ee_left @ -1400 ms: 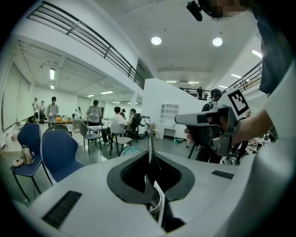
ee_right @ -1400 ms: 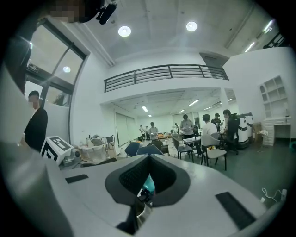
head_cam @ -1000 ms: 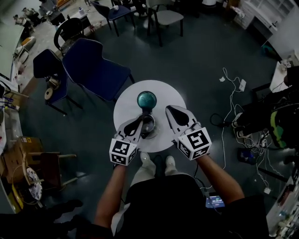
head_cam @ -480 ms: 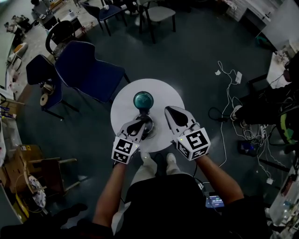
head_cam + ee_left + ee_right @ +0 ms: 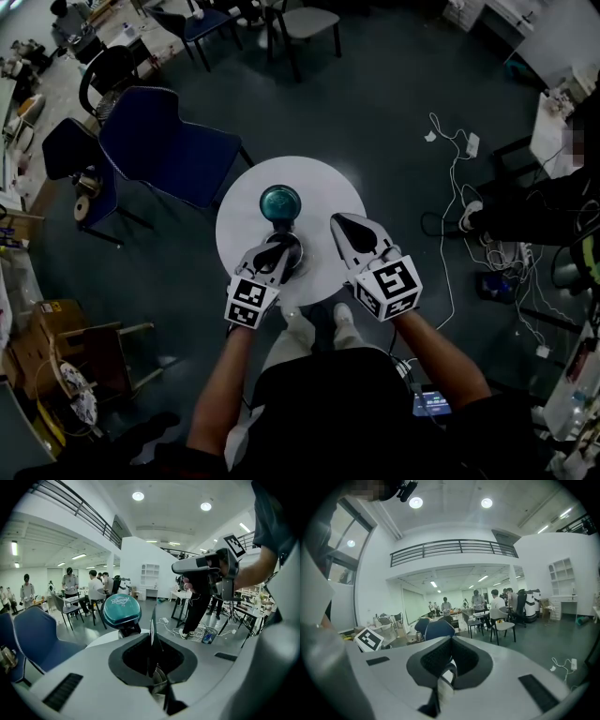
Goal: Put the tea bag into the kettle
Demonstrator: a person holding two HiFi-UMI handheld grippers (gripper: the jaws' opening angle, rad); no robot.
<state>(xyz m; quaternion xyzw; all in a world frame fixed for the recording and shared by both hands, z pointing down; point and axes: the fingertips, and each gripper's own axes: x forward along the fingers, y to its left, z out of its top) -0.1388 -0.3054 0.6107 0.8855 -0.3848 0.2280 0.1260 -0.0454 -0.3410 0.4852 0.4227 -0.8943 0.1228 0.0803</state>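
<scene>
The person stands right at the small round table (image 5: 239, 225), both forearms reaching over its near edge, shoes (image 5: 298, 323) tucked just under it. The left gripper (image 5: 283, 247) hangs over the middle of the table, its fingers pressed together on the tea bag (image 5: 151, 632), a thin flat piece seen edge-on and standing upright between them. Directly beneath it sits the metal mouth of the kettle (image 5: 158, 682), open, so the bag is above the opening and not inside. Just beyond, the kettle's teal lid (image 5: 279, 202) is tipped up and back, its printed dome facing the left gripper.

The right gripper (image 5: 343, 223) hovers beside it to the right, off the kettle, fingers closed on a pale scrap (image 5: 444, 682) too blurred to tell what it is.

Past the table stands a blue chair (image 5: 159, 145), with white cables (image 5: 459, 183) trailing over the dark floor to the right.
</scene>
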